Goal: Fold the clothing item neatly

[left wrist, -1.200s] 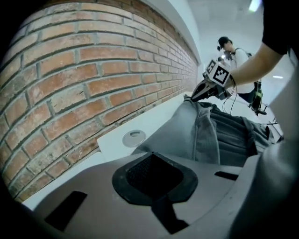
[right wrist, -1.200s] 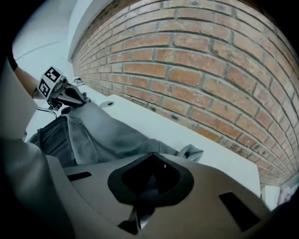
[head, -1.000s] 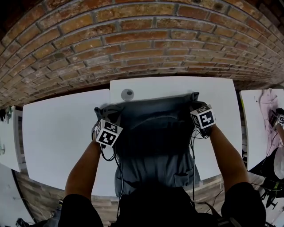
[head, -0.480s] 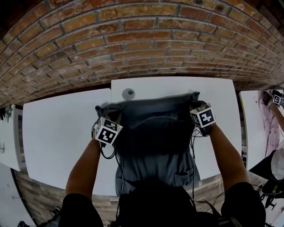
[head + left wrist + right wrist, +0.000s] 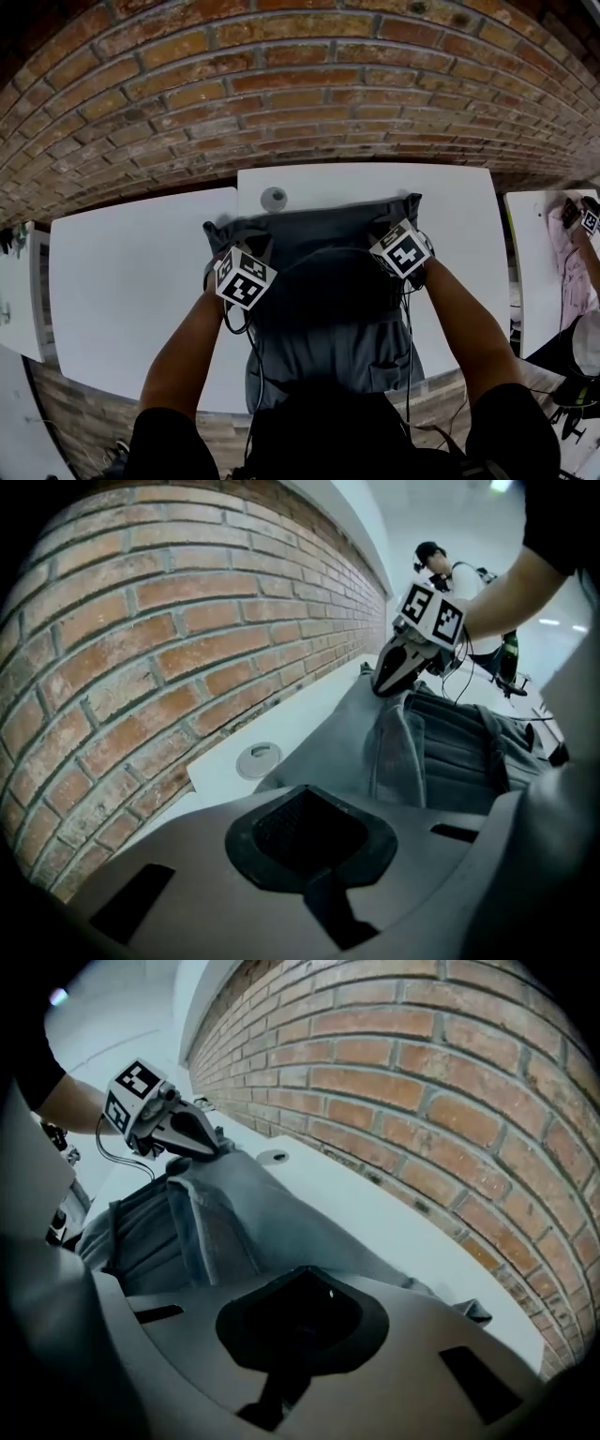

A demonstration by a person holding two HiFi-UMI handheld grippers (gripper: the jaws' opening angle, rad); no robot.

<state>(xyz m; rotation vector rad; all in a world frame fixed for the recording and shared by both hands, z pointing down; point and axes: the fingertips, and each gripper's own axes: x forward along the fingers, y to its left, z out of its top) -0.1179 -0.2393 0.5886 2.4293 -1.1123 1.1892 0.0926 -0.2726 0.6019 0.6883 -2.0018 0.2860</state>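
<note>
a: where was the grey garment [image 5: 323,319]?
b: on the white surface [image 5: 131,281]. the left hand-held gripper [image 5: 255,247] and right hand-held gripper [image 5: 382,236] were each clamped tight on its far corners.

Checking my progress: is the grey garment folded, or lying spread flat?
Mid-fold, not flat. The grey garment is pinched up by the left gripper and right gripper; its near end overhangs the table.

Left arm [image 5: 183,352] and right arm [image 5: 464,323] stretched forward, forearms bare. Left gripper [image 5: 253,251] and right gripper [image 5: 382,240] pitched down, fingers [image 5: 392,667] closed, each pinching a far corner of the garment [image 5: 323,230].
</note>
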